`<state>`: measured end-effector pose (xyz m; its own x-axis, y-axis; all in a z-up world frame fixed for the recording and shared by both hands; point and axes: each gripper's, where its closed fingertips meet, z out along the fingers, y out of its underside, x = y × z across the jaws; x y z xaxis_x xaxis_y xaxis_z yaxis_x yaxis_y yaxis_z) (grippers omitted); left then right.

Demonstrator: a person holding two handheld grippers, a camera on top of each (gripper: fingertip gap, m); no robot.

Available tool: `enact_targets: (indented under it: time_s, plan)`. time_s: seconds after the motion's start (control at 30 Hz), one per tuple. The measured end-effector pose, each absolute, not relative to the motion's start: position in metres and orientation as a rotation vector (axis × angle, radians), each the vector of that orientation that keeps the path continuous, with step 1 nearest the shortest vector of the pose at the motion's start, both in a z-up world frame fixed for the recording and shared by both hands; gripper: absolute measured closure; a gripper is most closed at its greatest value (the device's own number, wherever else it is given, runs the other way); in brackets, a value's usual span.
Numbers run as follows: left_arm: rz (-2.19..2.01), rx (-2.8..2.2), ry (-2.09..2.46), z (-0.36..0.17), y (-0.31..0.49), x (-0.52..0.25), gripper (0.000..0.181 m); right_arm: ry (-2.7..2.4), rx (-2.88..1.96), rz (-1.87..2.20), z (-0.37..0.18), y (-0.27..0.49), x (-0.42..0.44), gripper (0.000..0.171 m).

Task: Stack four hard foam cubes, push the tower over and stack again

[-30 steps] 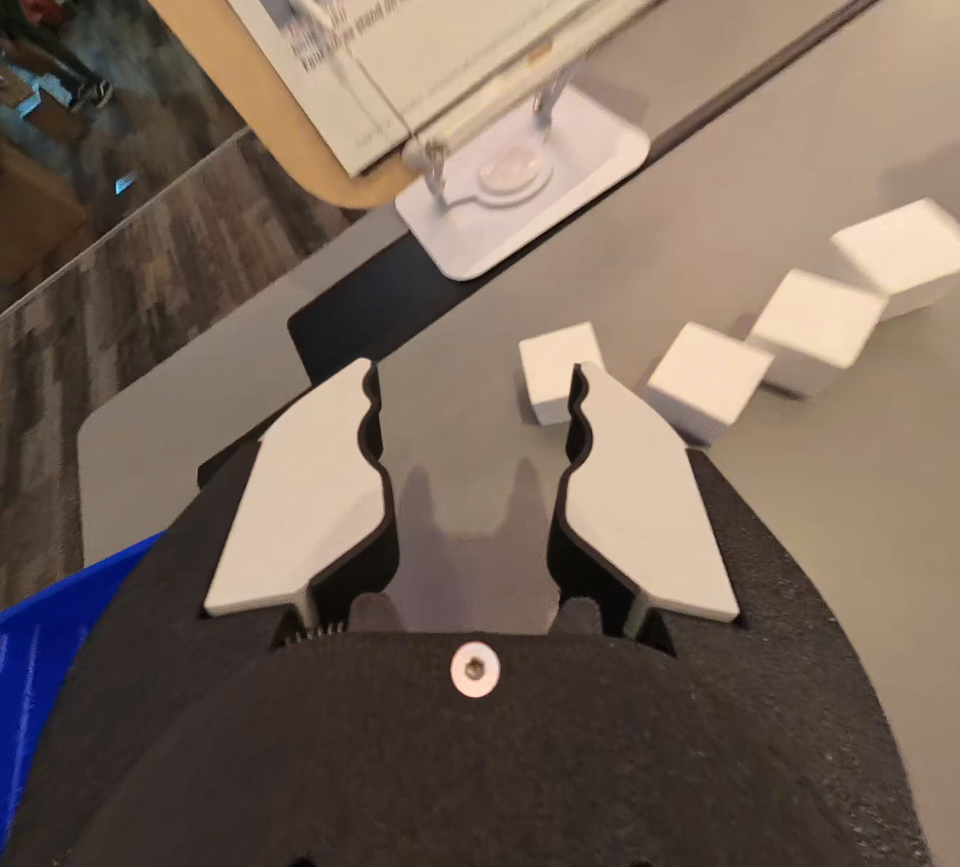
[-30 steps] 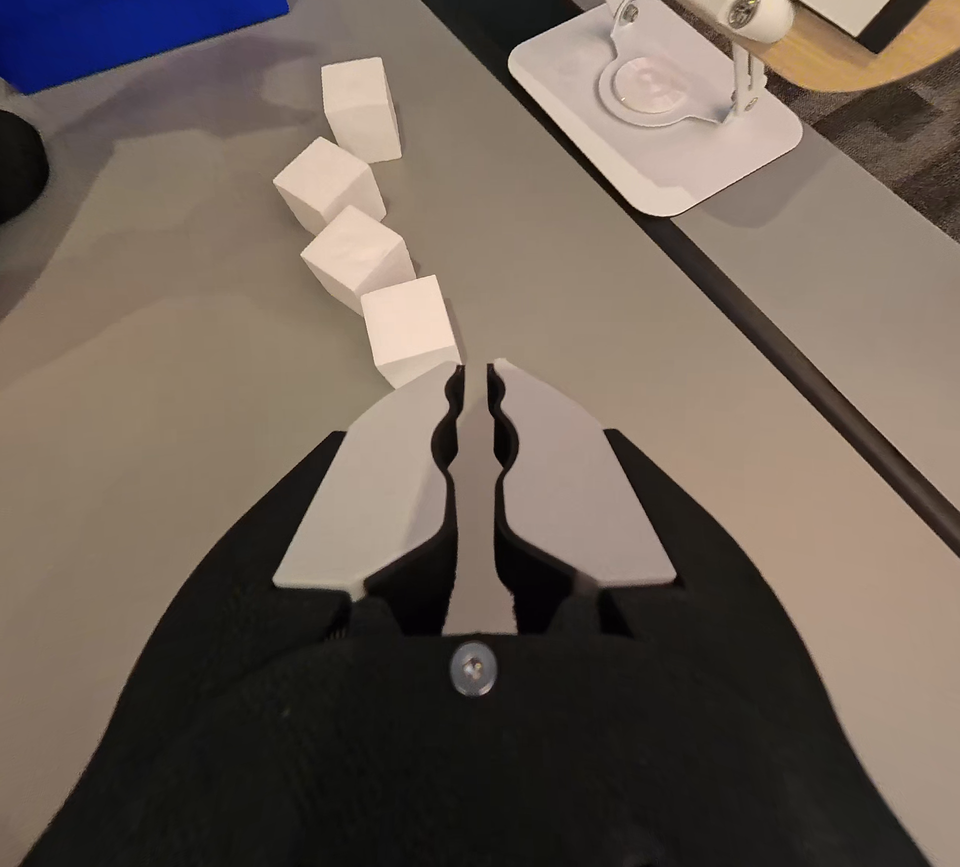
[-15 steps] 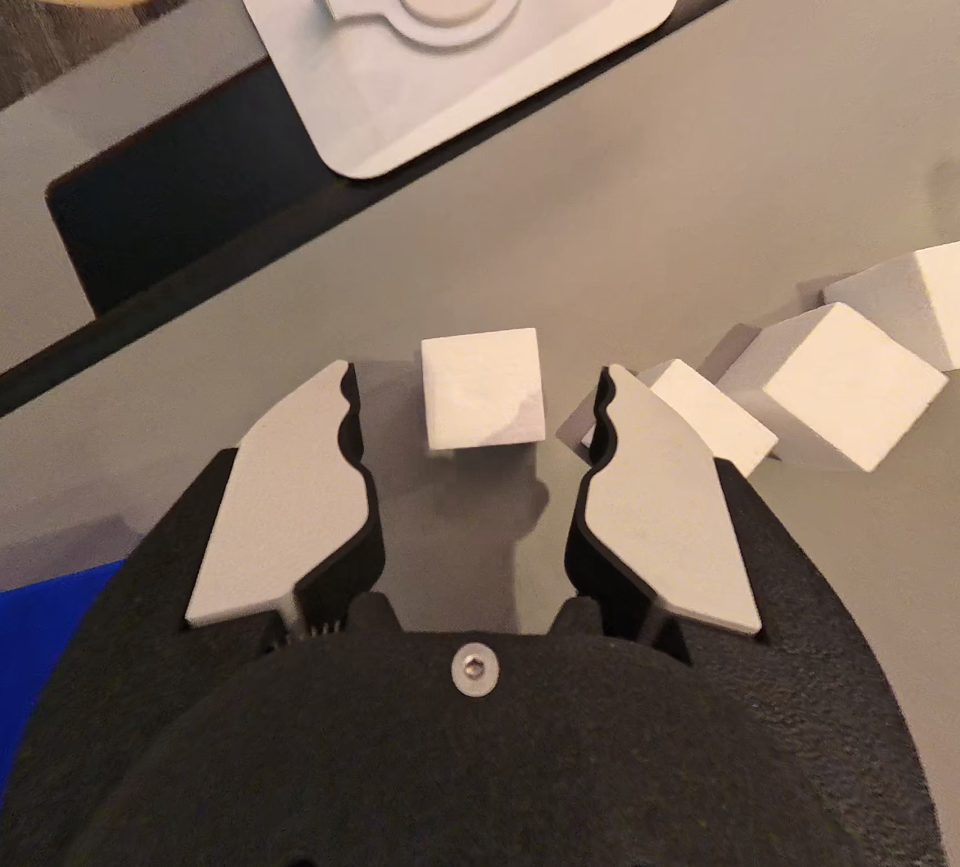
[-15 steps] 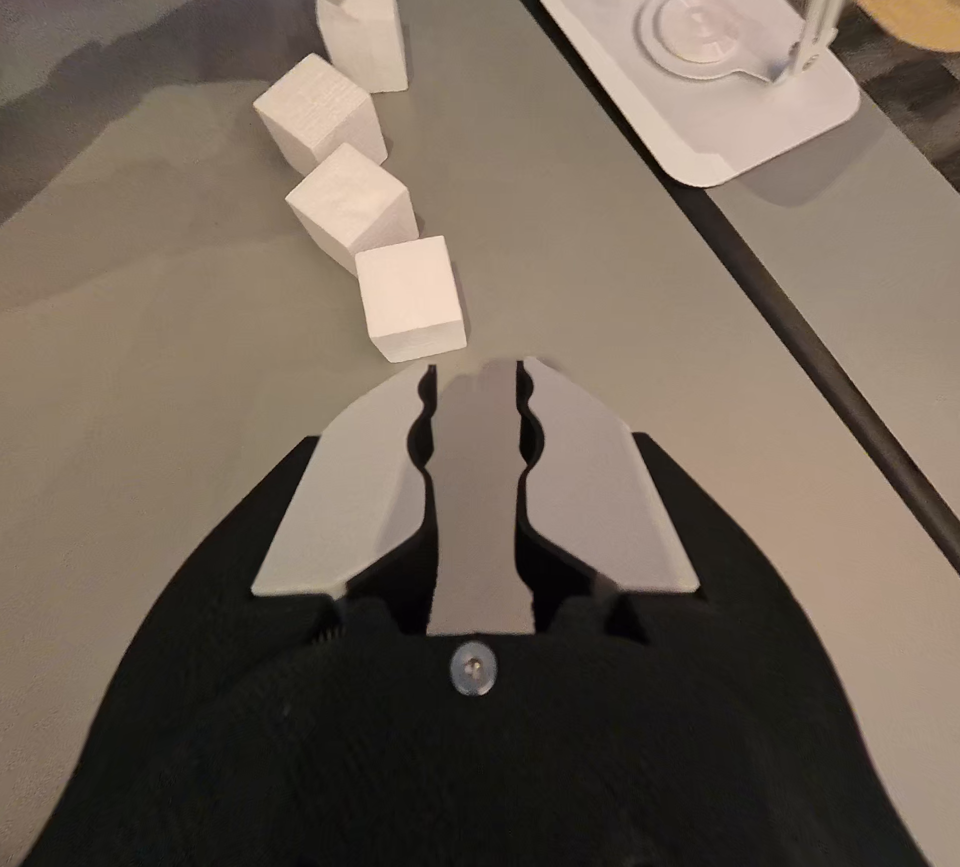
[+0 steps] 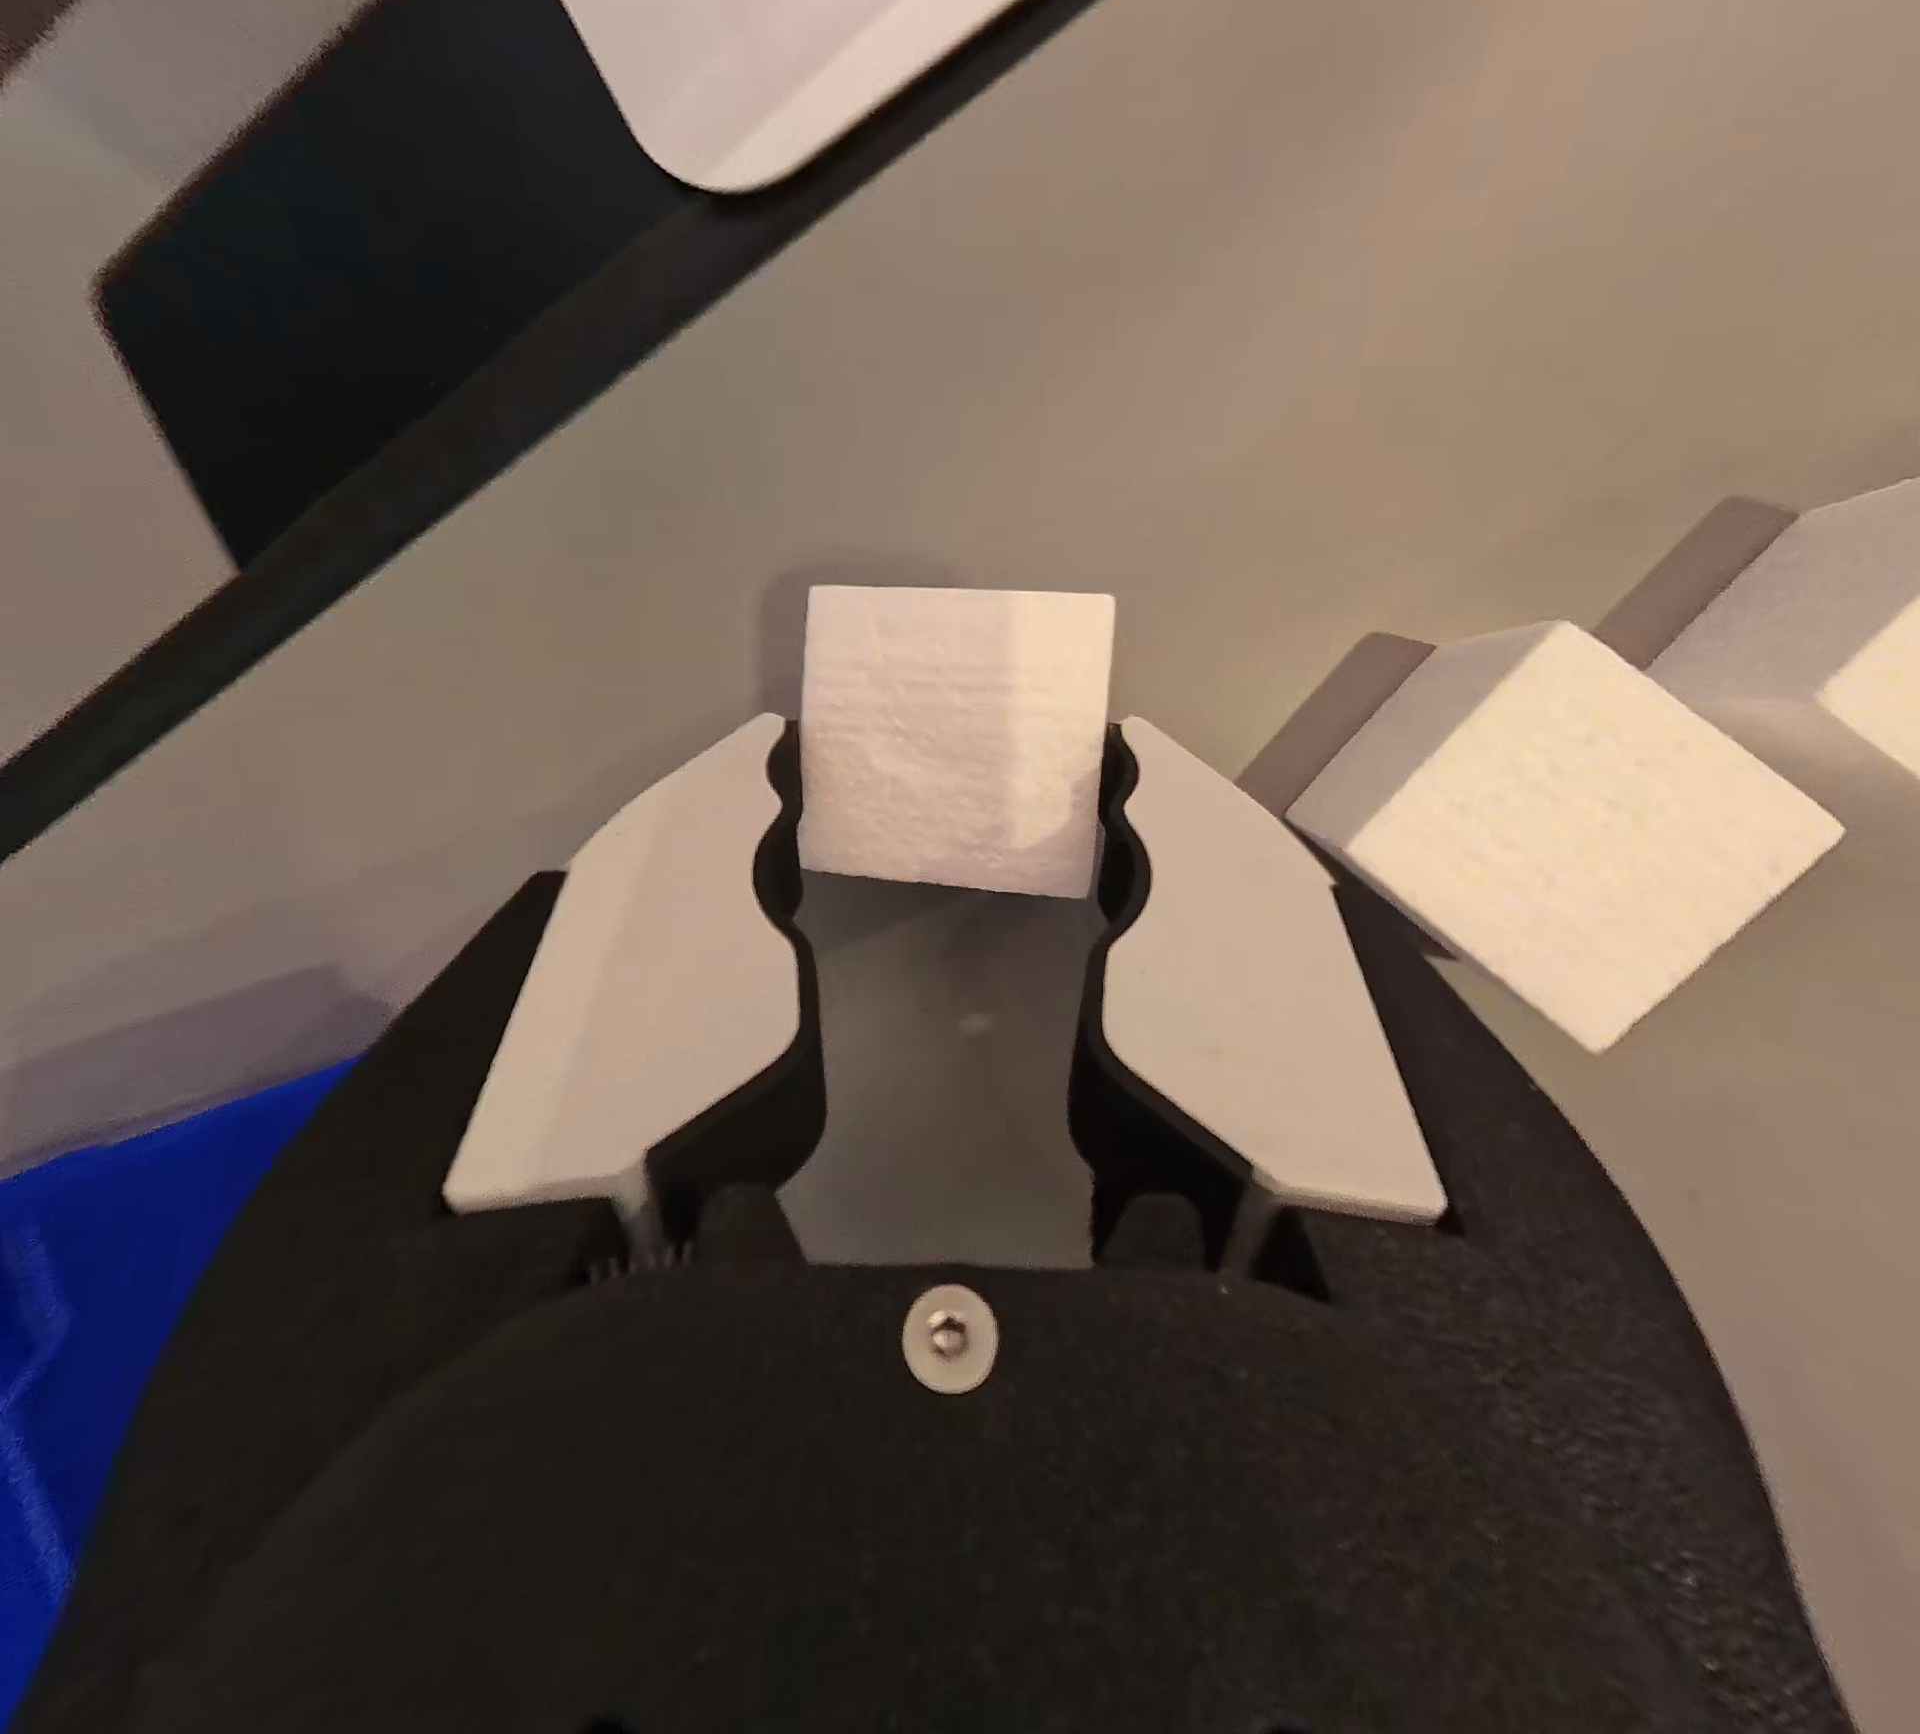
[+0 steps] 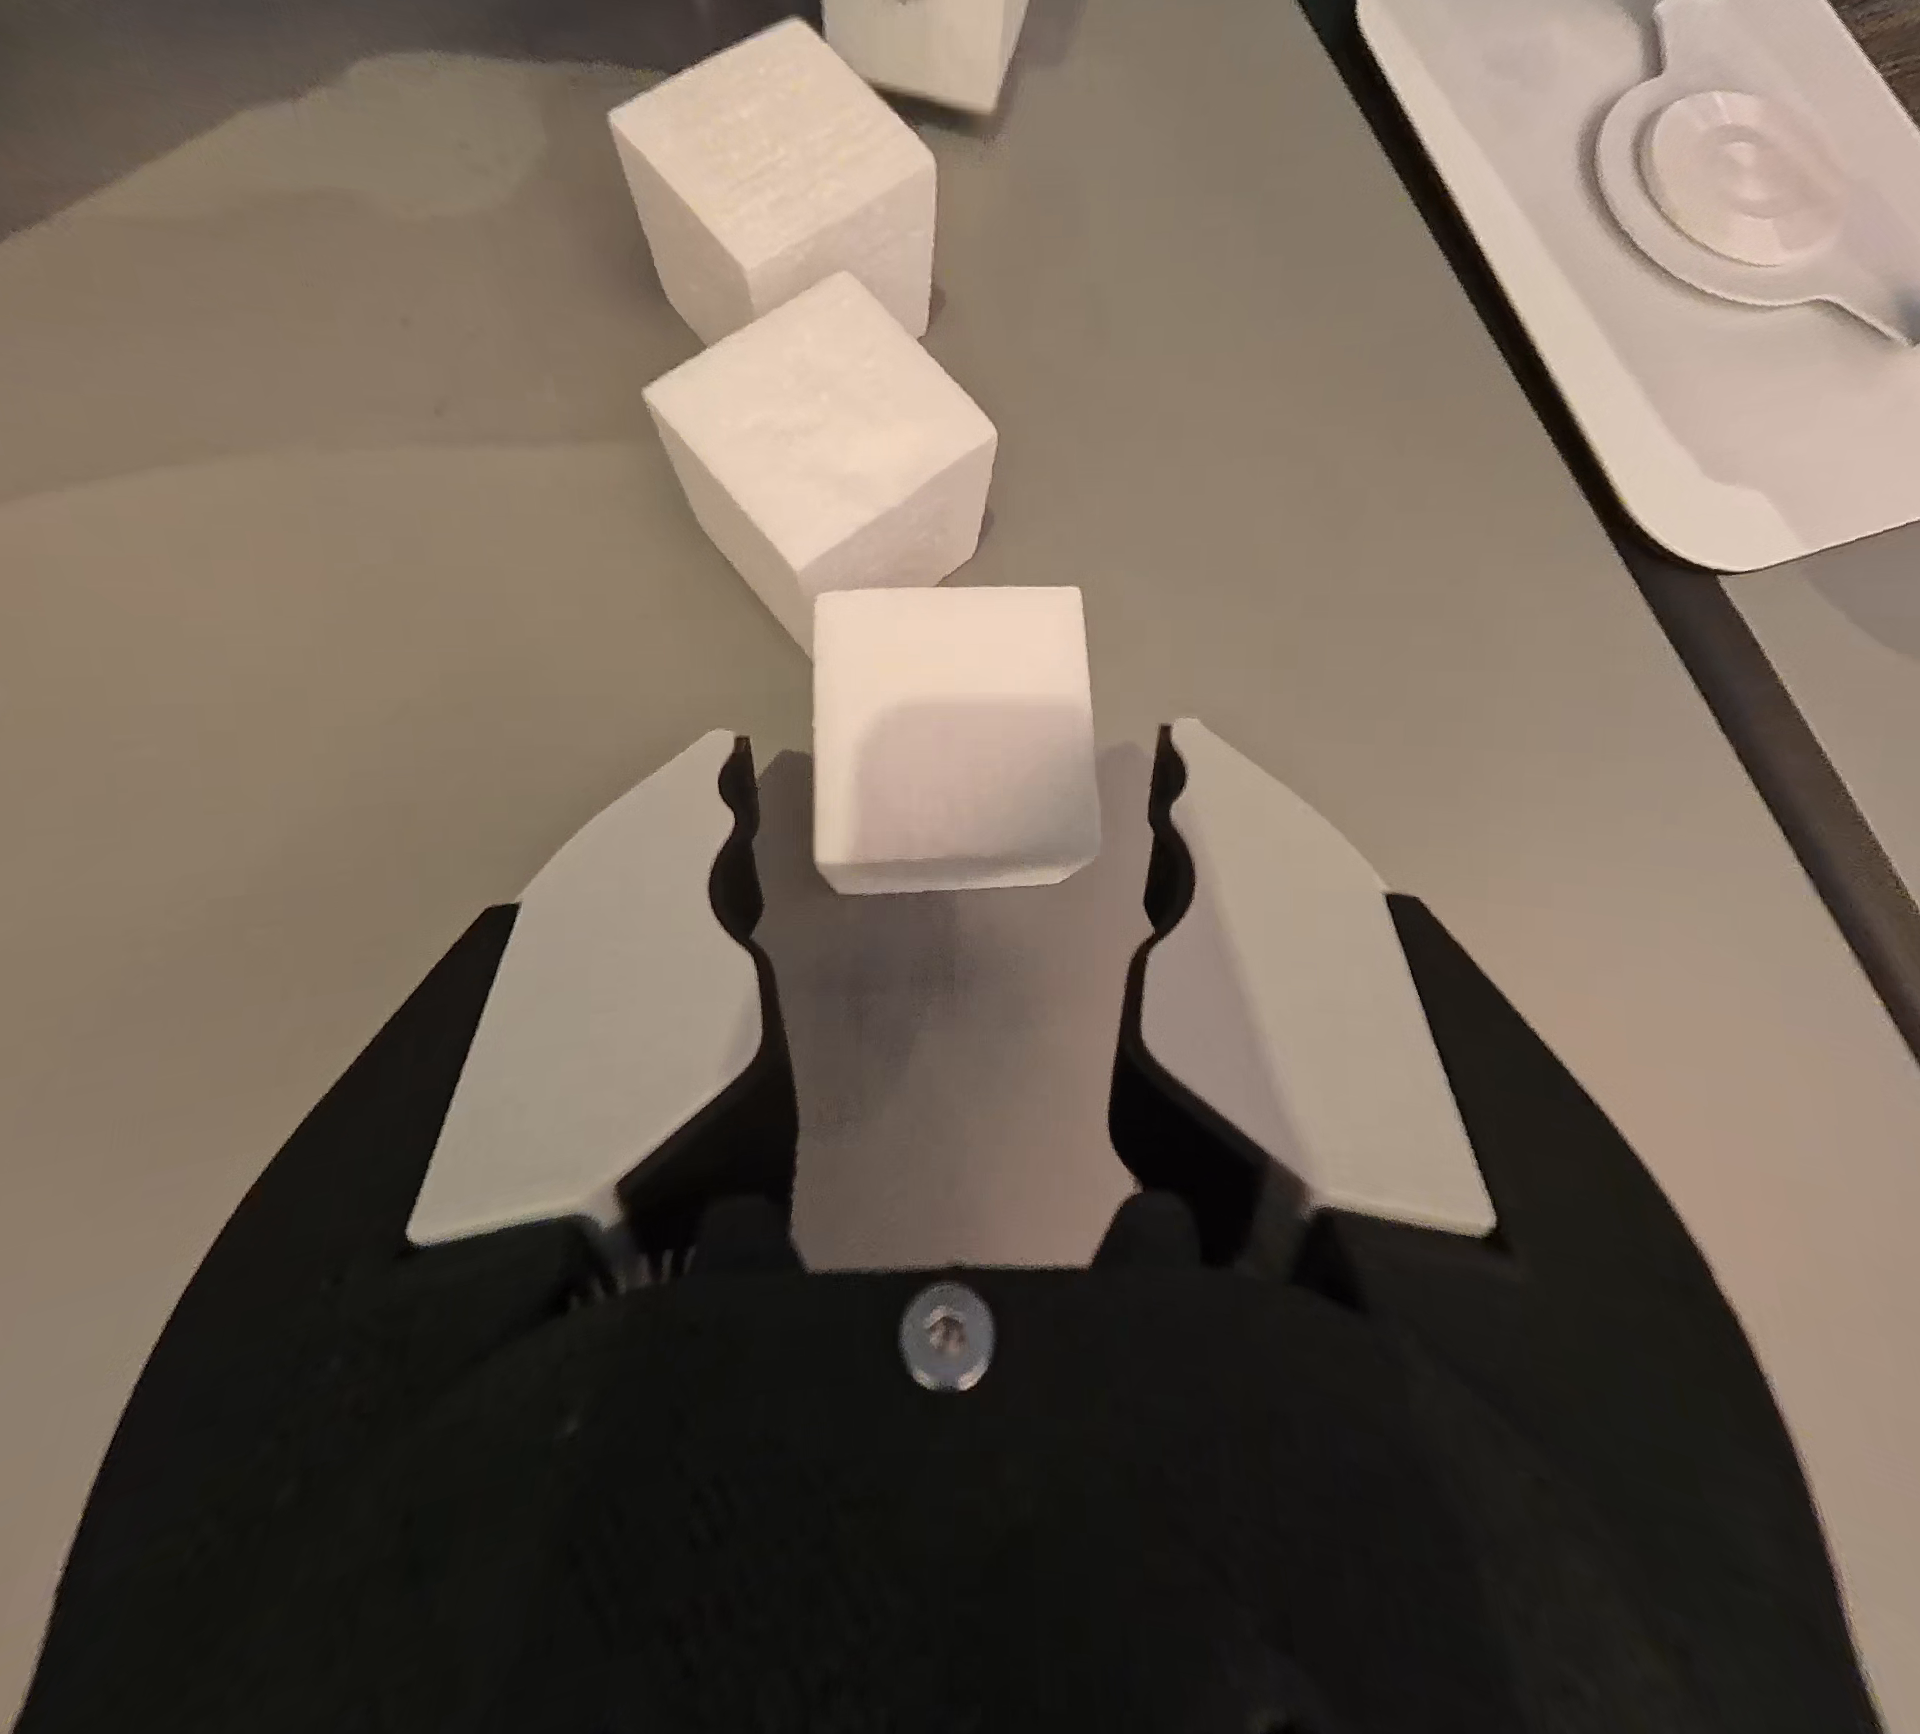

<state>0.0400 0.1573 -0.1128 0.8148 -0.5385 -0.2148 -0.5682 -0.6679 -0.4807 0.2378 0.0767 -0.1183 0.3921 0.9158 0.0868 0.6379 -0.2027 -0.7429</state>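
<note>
No legible text, label, brand, number or sign on any surface in view.

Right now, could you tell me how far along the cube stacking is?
Done: the tower looks toppled, four cubes in a line on the table. In hand: left gripper closed on the end cube; right gripper open around the near cube. Left: all restacking.

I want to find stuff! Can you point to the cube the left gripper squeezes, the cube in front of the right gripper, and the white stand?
Squeezed cube (image 5: 951, 749): left wrist view, top face.
Nearest cube (image 6: 951, 749): right wrist view, near face.
White stand (image 6: 1538, 250): right wrist view, bare base plate.
</note>
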Motion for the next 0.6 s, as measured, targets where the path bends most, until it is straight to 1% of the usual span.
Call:
enact_targets:
  time_s: [0.03, 0.07, 0.1, 0.2, 0.27, 0.43, 0.6]
  plan:
    - [0.079, -2.433, 0.81, -0.104, 0.156, 0.039, 0.126, -1.325, -1.932, 0.492, -0.121, 0.078, 0.238, 0.098]
    - [0.067, -2.407, 0.806, -0.093, 0.154, 0.04, 0.126, -1.328, -1.936, 0.495, -0.124, 0.079, 0.238, 0.103]
    - [0.036, -2.373, 0.807, -0.081, 0.151, 0.045, 0.126, -1.331, -1.945, 0.498, -0.127, 0.079, 0.24, 0.112]
    - [-0.102, -2.26, 0.88, -0.048, 0.133, 0.075, 0.126, -1.298, -1.928, 0.492, -0.12, 0.087, 0.254, 0.114]
    - [-0.197, -2.209, 0.996, -0.037, 0.114, 0.102, 0.126, -1.248, -1.929, 0.527, -0.111, 0.091, 0.269, 0.114]
    - [-0.294, -2.097, 1.312, -0.041, 0.08, 0.159, 0.126, -1.088, -1.941, 0.563, -0.083, 0.102, 0.326, 0.114]
    - [-0.128, -2.028, 1.529, -0.064, 0.078, 0.172, 0.126, -0.953, -1.86, 0.673, -0.048, 0.099, 0.354, 0.114]
